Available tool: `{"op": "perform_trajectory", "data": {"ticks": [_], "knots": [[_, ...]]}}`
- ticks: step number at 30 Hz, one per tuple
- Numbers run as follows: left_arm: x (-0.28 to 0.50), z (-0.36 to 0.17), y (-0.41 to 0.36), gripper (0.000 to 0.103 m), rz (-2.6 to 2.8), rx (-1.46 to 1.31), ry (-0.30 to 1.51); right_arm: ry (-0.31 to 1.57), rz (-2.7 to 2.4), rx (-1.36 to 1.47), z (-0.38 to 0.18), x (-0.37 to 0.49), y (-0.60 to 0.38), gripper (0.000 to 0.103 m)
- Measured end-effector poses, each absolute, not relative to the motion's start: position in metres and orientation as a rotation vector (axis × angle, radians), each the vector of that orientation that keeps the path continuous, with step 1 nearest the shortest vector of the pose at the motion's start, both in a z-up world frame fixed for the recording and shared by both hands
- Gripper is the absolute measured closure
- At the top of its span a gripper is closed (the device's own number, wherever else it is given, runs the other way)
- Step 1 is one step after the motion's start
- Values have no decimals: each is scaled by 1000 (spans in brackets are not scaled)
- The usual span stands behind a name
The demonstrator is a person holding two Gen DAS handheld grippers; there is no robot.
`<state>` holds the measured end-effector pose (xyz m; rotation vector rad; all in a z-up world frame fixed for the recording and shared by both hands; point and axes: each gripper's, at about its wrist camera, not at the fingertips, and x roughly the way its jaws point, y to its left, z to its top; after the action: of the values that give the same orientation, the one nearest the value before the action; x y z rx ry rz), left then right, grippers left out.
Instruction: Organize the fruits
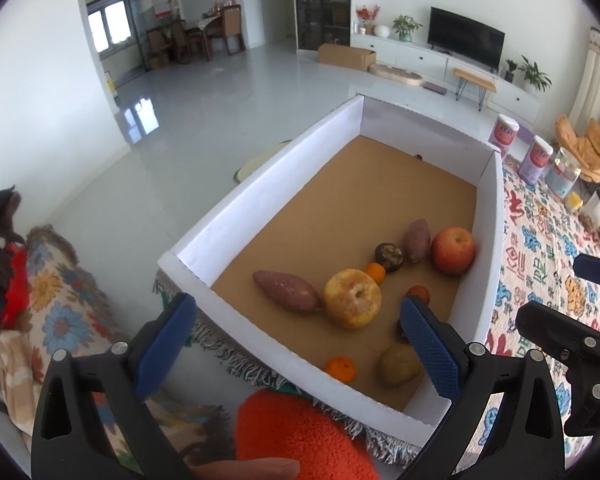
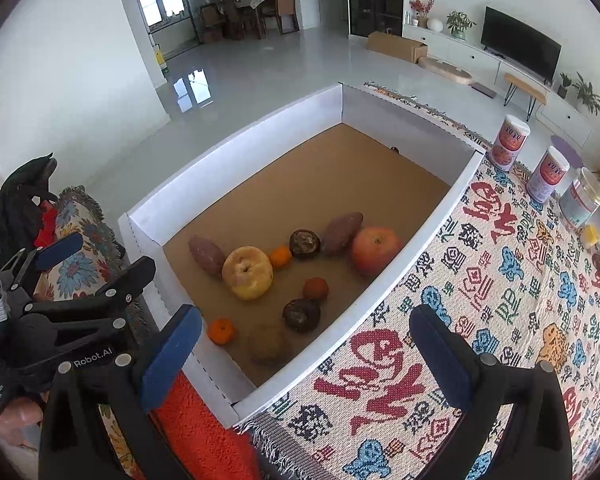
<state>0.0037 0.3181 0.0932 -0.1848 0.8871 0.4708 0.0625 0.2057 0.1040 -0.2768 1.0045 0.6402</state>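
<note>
Lower centre of both views: white-walled box [image 1: 268, 184] on a patterned cloth [image 2: 500, 280], fruit bunched at its near end, far half bare cardboard.

Contents as I read them:
- yellow apple [image 1: 352, 298], centre of the left view, touching a sweet potato [image 1: 286, 290] to its left
- red apple [image 1: 453, 250] against the right-hand wall, a second sweet potato [image 1: 417, 239] just beside it
- dark round fruit [image 1: 389, 257] between them, small orange [image 1: 376, 272] touching the yellow apple
- near wall: another orange [image 1: 340, 369], a pear [image 1: 400, 364]; a second dark fruit [image 2: 301, 314] and a reddish orange [image 2: 315, 289] show better in the right view

Left gripper [image 1: 296, 344] hangs over the near-left corner, fingers spread wide, nothing between them. Right gripper [image 2: 306, 360] sits over the box's near-right wall and cloth, likewise spread and empty.

I can't tell whether this bunch is a sorted result or a pile awaiting sorting; no groups by kind are evident.

If I pick anything, my notes: descend straight, straddle one piece only. The yellow apple has neighbours touching on two sides, so I'd approach across its free axis. Round fruit will likely roll; close slowly. Keep my right fingers off the wall.
</note>
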Motion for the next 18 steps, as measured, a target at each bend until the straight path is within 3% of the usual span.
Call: {"op": "perform_trajectory", "data": {"ticks": [18], "knots": [[6, 93, 318, 1, 477, -207, 891, 1009, 648, -273, 101, 64, 208, 0]]}}
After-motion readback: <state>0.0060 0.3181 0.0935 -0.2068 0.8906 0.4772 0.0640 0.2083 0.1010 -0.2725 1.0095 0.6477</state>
